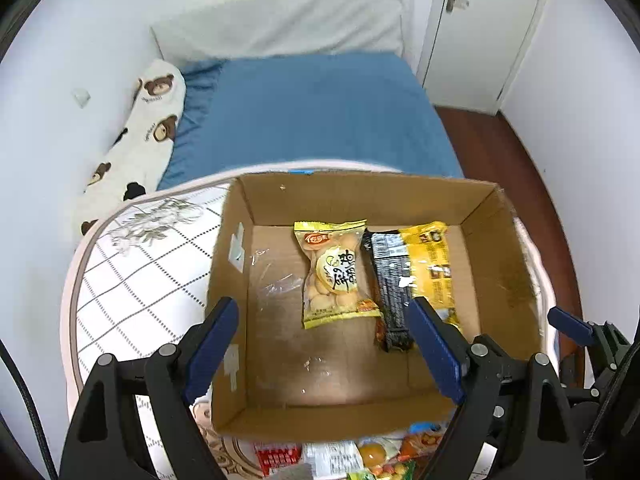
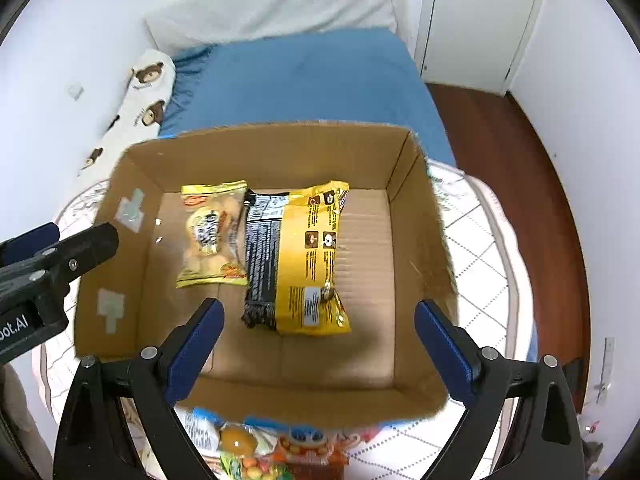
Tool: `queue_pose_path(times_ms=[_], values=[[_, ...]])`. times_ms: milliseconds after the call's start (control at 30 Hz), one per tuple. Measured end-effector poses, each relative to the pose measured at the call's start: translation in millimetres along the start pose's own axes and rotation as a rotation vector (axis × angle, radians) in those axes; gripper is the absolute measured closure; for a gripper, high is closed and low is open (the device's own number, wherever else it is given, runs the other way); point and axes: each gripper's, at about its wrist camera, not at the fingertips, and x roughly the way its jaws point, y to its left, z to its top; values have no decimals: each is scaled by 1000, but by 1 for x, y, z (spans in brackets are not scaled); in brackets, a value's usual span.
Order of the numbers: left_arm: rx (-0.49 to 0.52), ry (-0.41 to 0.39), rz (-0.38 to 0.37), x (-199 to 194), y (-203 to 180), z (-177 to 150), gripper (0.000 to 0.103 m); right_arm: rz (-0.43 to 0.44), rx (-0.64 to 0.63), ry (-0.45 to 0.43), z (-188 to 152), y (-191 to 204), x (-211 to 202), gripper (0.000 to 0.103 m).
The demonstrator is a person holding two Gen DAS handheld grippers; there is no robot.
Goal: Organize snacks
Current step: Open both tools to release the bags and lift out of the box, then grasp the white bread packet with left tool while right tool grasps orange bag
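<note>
An open cardboard box (image 1: 504,264) (image 2: 420,240) stands on a round table. Inside lie a yellow biscuit pack (image 1: 334,274) (image 2: 212,238) and, to its right, a yellow-and-black snack pack (image 1: 416,276) (image 2: 300,264). More snack packs (image 1: 360,458) (image 2: 256,448) lie on the table in front of the box. My left gripper (image 1: 324,344) is open and empty above the box's near left part. My right gripper (image 2: 320,340) is open and empty above the box's near edge. The left gripper also shows at the left of the right wrist view (image 2: 44,244).
The table carries a white checked cloth (image 1: 140,276) (image 2: 476,240). Behind it is a bed with a blue sheet (image 1: 312,116), a bear-print pillow (image 1: 140,136) and a white door (image 1: 480,32). Wooden floor (image 2: 512,184) lies to the right.
</note>
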Motion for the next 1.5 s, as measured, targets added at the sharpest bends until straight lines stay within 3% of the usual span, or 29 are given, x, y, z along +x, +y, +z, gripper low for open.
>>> queue_pose_path(times_ms=[333, 567, 800, 1033, 1300, 1367, 1500], values=[[37, -131, -12, -82, -8, -50, 17, 19, 4, -132, -44, 3, -82, 5], [36, -179, 9, -110, -12, -80, 17, 86, 33, -131, -74, 2, -106, 5], [40, -159, 32, -108, -13, -107, 17, 111, 51, -77, -108, -5, -99, 5], [-24, -18, 83, -69, 8, -157, 17, 169, 87, 135, -162, -11, -43, 5], [-39, 259, 191, -4, 56, -241, 17, 197, 95, 437, -237, -2, 39, 5], [-110, 351, 151, 9, 71, -261, 17, 198, 98, 501, -253, 1, 56, 5], [-392, 514, -42, 32, 95, -289, 17, 195, 118, 583, -276, 4, 81, 5]])
